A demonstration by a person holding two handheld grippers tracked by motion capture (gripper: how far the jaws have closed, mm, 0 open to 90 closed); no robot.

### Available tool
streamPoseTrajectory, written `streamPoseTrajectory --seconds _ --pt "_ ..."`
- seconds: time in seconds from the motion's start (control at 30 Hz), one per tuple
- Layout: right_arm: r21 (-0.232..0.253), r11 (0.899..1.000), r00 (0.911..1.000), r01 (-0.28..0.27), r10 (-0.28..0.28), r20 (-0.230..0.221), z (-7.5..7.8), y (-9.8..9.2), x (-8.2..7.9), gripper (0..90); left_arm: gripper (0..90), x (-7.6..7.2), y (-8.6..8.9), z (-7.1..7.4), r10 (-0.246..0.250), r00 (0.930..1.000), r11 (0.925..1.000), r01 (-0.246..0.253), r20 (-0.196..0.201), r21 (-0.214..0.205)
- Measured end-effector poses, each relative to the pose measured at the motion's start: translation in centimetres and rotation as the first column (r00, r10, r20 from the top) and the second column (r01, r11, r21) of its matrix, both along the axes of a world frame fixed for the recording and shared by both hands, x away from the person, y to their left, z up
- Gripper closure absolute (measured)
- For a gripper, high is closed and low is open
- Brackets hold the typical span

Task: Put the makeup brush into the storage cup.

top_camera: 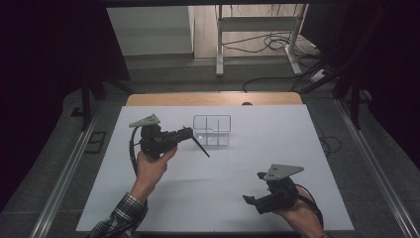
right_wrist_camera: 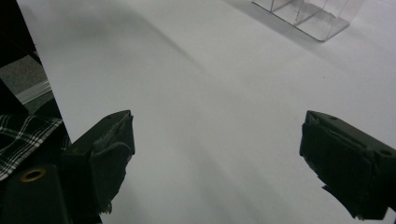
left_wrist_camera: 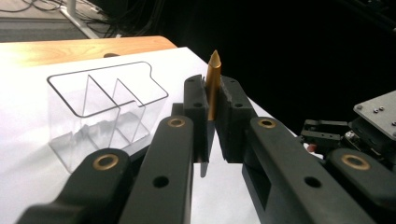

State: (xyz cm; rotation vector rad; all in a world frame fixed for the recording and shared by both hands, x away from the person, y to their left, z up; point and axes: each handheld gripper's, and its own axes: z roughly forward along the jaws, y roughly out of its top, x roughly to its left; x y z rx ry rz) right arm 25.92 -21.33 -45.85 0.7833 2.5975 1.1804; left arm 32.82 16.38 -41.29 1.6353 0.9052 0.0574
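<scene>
pen [left_wrist_camera: 214,84] lower half hidden by gripper pads

A divided box [top_camera: 212,130] stands on the table [top_camera: 257,148], toward its far middle. Just left of the box, the left gripper [top_camera: 190,133] is raised above the table with a pen [top_camera: 200,146] between its jaws. The right gripper [top_camera: 252,199] sits well apart, near the table's front right edge.

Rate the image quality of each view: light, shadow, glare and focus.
High view: room dark, white table brightly lit, the left gripper casts a soft shadow. Left gripper view: sheet overexposed behind the clear organizer, gold pen sharp, near arms soft. Right gripper view: dim grey, the right gripper slightly blurred.
</scene>
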Motion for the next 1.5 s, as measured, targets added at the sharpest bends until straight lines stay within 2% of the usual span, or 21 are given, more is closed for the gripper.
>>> streamPoseTrajectory --seconds 0.3,0.6,0.87,1.1,1.33,1.5 --pt "-0.001 1.000 0.9996 0.016 -0.016 -0.022 -0.4 -0.7 -0.1 6.2 84.2 1.1 0.0 0.6 0.026 0.9996 0.9991 -0.026 0.009 0.033" --pt "-0.023 1.000 0.9998 0.010 -0.010 -0.017 -0.6 -1.0 -0.6 3.0 84.2 2.5 0.0 1.2 0.047 0.9988 0.9977 -0.048 0.014 0.048" --pt "-0.023 1.000 0.9996 0.021 -0.022 -0.020 -0.7 -1.7 -0.7 2.1 84.2 3.4 0.3 1.6 0.082 0.9961 0.9932 -0.084 0.034 0.080" --pt "-0.023 0.999 0.9988 0.024 -0.025 -0.042 -1.0 -2.0 -0.8 0.6 84.3 4.4 0.1 2.1 0.100 0.9940 0.9894 -0.104 0.045 0.102" --pt "-0.023 0.999 0.9983 0.038 -0.039 -0.043 -1.2 -2.2 -0.9 0.0 84.3 5.4 -0.2 2.6 0.125 0.9899 0.9814 -0.133 0.066 0.138" --pt "-0.018 0.999 0.9982 0.045 -0.046 -0.038 -1.2 -2.4 -1.0 0.0 84.3 5.9 0.0 2.5 0.146 0.9874 0.9797 -0.153 0.061 0.129"
